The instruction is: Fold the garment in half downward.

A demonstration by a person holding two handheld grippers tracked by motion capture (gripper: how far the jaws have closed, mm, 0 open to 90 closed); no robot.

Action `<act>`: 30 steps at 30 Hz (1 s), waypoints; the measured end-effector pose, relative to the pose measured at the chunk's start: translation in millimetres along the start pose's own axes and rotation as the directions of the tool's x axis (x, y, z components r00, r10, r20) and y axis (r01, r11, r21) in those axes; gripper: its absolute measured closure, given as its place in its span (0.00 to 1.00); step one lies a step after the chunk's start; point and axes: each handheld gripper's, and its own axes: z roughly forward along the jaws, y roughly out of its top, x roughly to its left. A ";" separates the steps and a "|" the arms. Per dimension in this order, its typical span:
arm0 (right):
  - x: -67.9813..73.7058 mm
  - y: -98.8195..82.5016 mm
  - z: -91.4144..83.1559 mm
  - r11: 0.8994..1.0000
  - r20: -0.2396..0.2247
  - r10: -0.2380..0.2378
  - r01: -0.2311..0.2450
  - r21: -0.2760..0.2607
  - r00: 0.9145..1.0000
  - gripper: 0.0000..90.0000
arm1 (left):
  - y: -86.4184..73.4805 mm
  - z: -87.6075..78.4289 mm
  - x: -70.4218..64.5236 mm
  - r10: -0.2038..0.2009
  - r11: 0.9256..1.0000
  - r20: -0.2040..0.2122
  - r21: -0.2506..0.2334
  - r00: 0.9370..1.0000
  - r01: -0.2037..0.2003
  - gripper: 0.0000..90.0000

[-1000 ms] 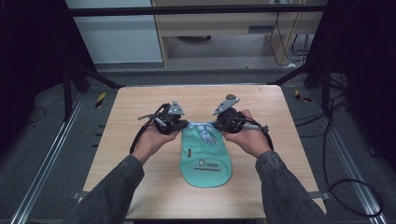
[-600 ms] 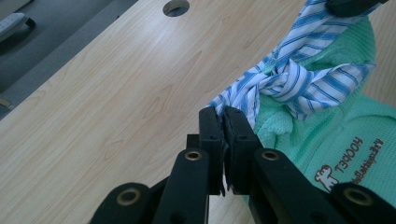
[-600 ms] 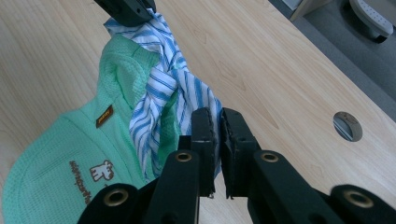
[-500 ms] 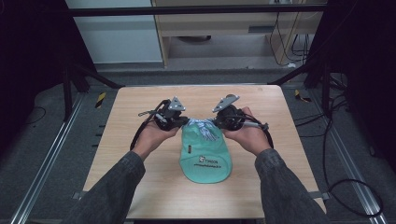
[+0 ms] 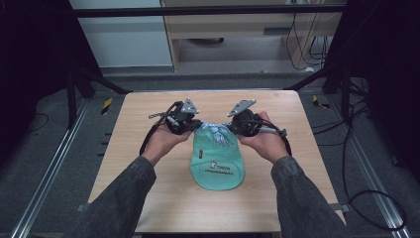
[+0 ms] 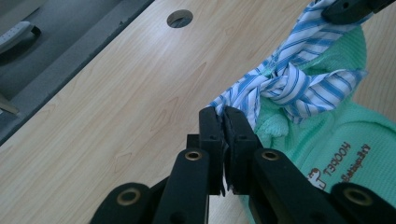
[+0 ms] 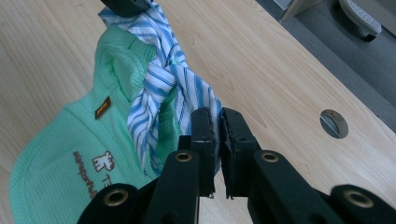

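Observation:
A mint green knitted bag point(image 5: 217, 161) with a printed logo lies on the wooden table point(image 5: 138, 134), its mouth toward the far side. A blue-and-white striped tie point(image 6: 289, 84) is knotted at the bag's top point(image 7: 159, 88). My left gripper point(image 5: 194, 125) is shut on the left end of that tie point(image 6: 223, 112). My right gripper point(image 5: 233, 127) is shut on the other end point(image 7: 215, 122). Both ends are held just above the table, with the knot between the two grippers.
A round cable hole point(image 6: 180, 17) sits in the table's far part point(image 7: 334, 122). The table's far edge meets a grey floor point(image 5: 237, 54) and a cabinet. Black frame legs point(image 5: 84, 79) stand at both far corners.
Both grippers have drawn slightly apart along the tie's ends; the bag stays in place.

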 end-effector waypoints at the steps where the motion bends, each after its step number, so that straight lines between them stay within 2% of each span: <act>1: -0.7 -0.4 0.2 1.000 0.002 -0.002 0.002 0.000 1.000 0.94 | 0.9 0.2 0.1 0.004 1.000 0.000 0.002 1.000 -0.004 0.97; 18: -11.3 0.8 6.0 1.000 0.019 0.007 -0.007 0.010 1.000 0.94 | 12.8 6.5 5.8 0.032 0.999 -0.014 0.017 0.999 -0.032 0.97; 30: -18.3 4.4 12.8 1.000 0.030 0.004 -0.004 0.016 1.000 0.94 | 14.6 10.4 12.4 0.023 1.000 -0.023 0.013 0.999 -0.023 0.97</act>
